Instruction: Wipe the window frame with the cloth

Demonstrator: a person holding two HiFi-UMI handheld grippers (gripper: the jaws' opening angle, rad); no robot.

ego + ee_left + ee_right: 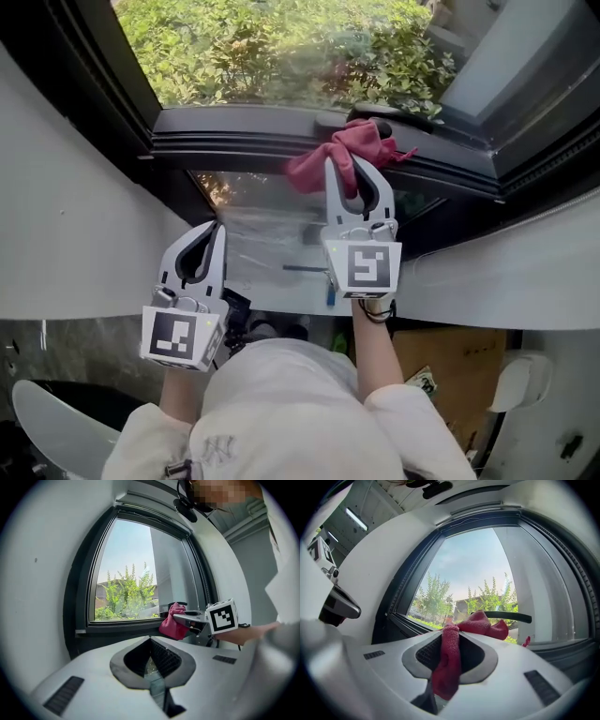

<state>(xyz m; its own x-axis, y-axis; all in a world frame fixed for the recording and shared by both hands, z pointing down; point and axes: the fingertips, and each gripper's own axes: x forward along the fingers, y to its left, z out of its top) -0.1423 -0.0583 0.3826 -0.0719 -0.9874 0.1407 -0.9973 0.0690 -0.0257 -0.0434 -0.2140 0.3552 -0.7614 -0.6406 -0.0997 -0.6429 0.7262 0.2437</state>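
Note:
A crumpled pink-red cloth point(339, 150) is pinched in my right gripper point(352, 169) and pressed against the dark lower window frame point(234, 136) beside a black window handle point(389, 117). In the right gripper view the cloth point(452, 656) runs between the jaws and bunches at their tips before the black window handle point(506, 616). My left gripper point(208, 234) hangs lower left, away from the frame, its jaws together with nothing between them. The left gripper view shows the cloth point(173, 623) held by the right gripper point(180, 617) at the frame point(122, 627).
White wall point(66, 216) curves on both sides of the window recess. Glass panes point(272, 47) look out on green shrubs. The sill point(272, 253) below the frame is pale and reflective. A white object point(47, 422) sits at bottom left.

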